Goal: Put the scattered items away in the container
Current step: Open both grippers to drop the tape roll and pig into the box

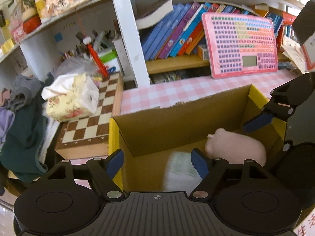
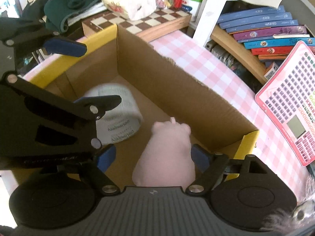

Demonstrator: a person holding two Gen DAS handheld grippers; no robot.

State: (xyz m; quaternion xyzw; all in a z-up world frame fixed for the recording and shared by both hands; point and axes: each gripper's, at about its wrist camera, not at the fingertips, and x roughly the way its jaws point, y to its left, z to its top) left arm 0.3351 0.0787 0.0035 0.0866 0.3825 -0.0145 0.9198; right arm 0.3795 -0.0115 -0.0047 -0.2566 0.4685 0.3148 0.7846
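Cardboard box (image 1: 177, 118) is sitting on the pink checked tablecloth (image 1: 177, 90), both grippers hanging over its open top. Pink plush pig (image 2: 167, 153) is lying inside, blurred, between the right gripper (image 2: 152, 158) fingers – jaws standing wide, pads not pressing it. Left gripper (image 1: 157, 164) jaws are also gaping wide, nothing gripped – a white printed roll (image 2: 118, 116) is resting on the box floor below them, beside the pig. Chessboard (image 1: 88, 122) is lying just beside the box.

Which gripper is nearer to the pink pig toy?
Right. The right gripper has the pink pig toy between its open jaws; the left gripper is beside it, over the white packet.
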